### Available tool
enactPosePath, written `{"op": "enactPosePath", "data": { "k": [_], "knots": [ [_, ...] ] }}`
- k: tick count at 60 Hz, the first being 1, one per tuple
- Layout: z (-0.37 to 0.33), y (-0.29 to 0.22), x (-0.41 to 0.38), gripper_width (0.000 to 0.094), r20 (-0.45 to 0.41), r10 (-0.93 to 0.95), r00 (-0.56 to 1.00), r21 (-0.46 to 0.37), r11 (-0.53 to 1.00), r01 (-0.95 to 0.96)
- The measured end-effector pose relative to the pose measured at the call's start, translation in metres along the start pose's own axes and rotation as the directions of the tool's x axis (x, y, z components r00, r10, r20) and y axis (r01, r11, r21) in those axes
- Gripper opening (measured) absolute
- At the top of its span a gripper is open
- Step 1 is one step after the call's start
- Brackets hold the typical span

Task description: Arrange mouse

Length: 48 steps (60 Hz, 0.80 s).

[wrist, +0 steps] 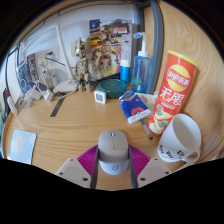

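Gripper view: we see the gripper spread wide around a grey mouse, not clearly pressing it. At two o'clock lie a white mug and red chip can.

Only one view is given, so no part of the scene is shared with another; it is taken from a wide-angle camera mounted on the gripper, looking forward along the two fingers and slightly downward onto the wooden surface; the surface is seen from close above, with the mouse nearest the lens between the fingers; the cup and the crisp can are seen further ahead, and a cluttered shelf is faced at the back.
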State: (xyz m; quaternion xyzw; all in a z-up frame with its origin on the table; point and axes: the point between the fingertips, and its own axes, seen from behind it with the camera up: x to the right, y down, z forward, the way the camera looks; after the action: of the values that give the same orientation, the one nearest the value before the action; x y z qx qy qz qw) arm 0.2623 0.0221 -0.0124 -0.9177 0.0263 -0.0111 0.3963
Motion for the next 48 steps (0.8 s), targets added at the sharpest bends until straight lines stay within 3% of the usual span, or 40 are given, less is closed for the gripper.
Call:
{"op": "enactPosePath", "data": {
  "k": [11,26,32,48],
  "knots": [
    [0.0,0.002,0.0,0.0307,0.006,-0.006,1.0,-0.045,0.999,0.006],
    [-0.007,-0.002,-0.008,0.0303,-0.035,0.05,0.998,-0.075,0.996,-0.053],
    [-0.037,-0.041,-0.021,0.0305,-0.063,0.042,0.997,0.001,0.999,-0.042],
    [-0.143,-0.158,-0.15,0.0306,0.004,0.028,1.0,0.235,0.972,-0.029]
  ]
}}
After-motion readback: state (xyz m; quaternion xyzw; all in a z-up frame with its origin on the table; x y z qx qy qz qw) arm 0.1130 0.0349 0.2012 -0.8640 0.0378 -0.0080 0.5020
